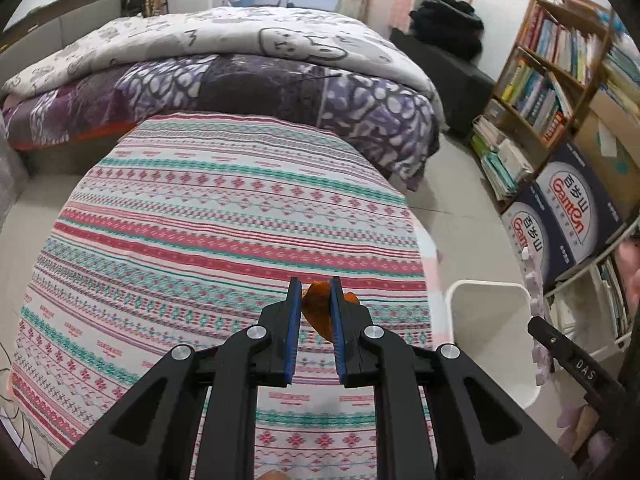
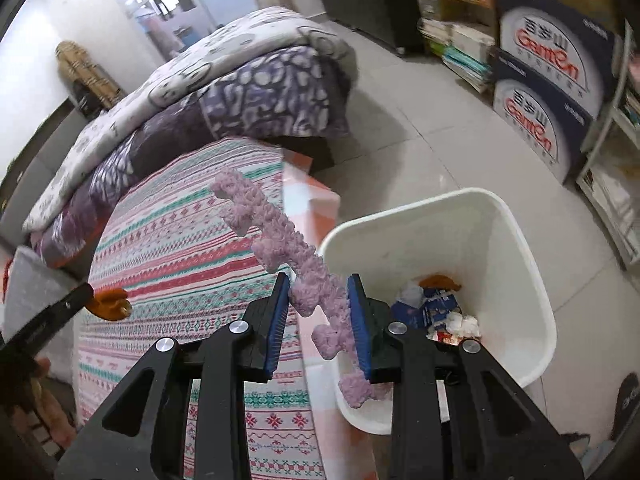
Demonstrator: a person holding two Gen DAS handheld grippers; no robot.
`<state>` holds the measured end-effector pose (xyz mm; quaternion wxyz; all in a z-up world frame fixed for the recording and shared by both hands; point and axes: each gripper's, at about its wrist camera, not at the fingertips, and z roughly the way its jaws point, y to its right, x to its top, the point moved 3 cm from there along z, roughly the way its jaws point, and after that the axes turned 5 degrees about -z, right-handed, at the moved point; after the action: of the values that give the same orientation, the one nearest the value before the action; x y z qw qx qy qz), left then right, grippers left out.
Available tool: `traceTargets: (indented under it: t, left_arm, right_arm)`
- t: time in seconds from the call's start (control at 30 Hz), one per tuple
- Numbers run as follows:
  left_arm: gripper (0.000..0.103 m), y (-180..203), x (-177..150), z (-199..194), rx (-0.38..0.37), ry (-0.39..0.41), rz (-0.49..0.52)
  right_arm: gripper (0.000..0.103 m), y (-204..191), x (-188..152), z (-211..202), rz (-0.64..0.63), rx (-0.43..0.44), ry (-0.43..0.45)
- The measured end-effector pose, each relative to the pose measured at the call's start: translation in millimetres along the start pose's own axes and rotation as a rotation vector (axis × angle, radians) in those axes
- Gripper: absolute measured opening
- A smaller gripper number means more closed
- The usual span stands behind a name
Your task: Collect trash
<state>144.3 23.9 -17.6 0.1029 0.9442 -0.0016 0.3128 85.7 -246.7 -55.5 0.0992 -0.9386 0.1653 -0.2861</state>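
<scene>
My left gripper (image 1: 315, 286) is shut on an orange peel (image 1: 318, 308) and holds it above the patterned tablecloth (image 1: 208, 216). It also shows at the left of the right wrist view (image 2: 80, 300), with the peel (image 2: 110, 304). My right gripper (image 2: 318, 284) is shut on a fuzzy pink strip (image 2: 280, 236) that sticks up and hangs down by the bin's rim. The white trash bin (image 2: 516, 236) stands on the floor to the right of the table and holds crumpled paper, a blue wrapper (image 2: 424, 308) and another orange peel (image 2: 438, 280). The bin also shows in the left wrist view (image 1: 492, 336).
A bed with purple and white quilts (image 1: 240, 64) stands beyond the table. A bookshelf (image 1: 552, 64) and blue cartons (image 1: 568, 208) line the right wall. Grey tiled floor (image 2: 420, 140) lies between bed, bin and cartons.
</scene>
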Motion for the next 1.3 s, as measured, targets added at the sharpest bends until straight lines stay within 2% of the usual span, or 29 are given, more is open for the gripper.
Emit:
traceTargets:
  t: [0.5, 0.57, 0.6, 0.63, 0.73, 0.93, 1.17, 1.2, 1.23, 1.27, 1.3]
  left_arm:
    - [0.014, 85.2, -28.7, 19.0, -0.067, -0.027, 0.145]
    - [0.014, 99.7, -34.6, 20.3, -0.084, -0.029, 0.171]
    - [0.014, 105.8, -37.2, 20.7, -0.092, -0.03, 0.182]
    - [0.014, 112.9, -40.9, 21.3, -0.101, -0.033, 0.195]
    - [0.014, 133.9, -51.9, 24.4, -0.125, -0.052, 0.229]
    - [0.014, 171.2, -73.1, 28.8, -0.16, -0.089, 0.273]
    - [0.016, 212.9, -78.7, 24.1, -0.233, -0.104, 0.277]
    - [0.019, 216.5, -78.7, 23.6, -0.246, -0.112, 0.28]
    - [0.038, 218.5, -78.9, 22.2, -0.253, -0.118, 0.28]
    - [0.063, 217.2, -78.1, 19.1, -0.256, -0.113, 0.271]
    - [0.07, 212.4, -77.1, 13.8, -0.253, -0.091, 0.257]
  right_arm:
    - [0.03, 77.6, 0.5, -18.8, 0.194, -0.07, 0.006]
    - [0.034, 87.5, -0.3, -23.0, 0.225, -0.085, 0.012]
    - [0.039, 95.3, -0.8, -26.0, 0.254, -0.091, 0.019]
    - [0.049, 99.8, -1.6, -28.3, 0.274, -0.091, 0.023]
    - [0.059, 117.4, -1.3, -38.4, 0.353, -0.087, 0.057]
    - [0.07, 138.1, -0.2, -57.9, 0.425, -0.097, 0.132]
    - [0.073, 145.8, 1.9, -74.2, 0.441, -0.1, 0.196]
    - [0.073, 145.8, 2.7, -76.7, 0.44, -0.101, 0.209]
    - [0.075, 145.4, 3.8, -78.7, 0.438, -0.098, 0.219]
    - [0.076, 144.1, 4.1, -80.9, 0.433, -0.095, 0.232]
    - [0.078, 143.2, 4.1, -82.5, 0.43, -0.097, 0.239]
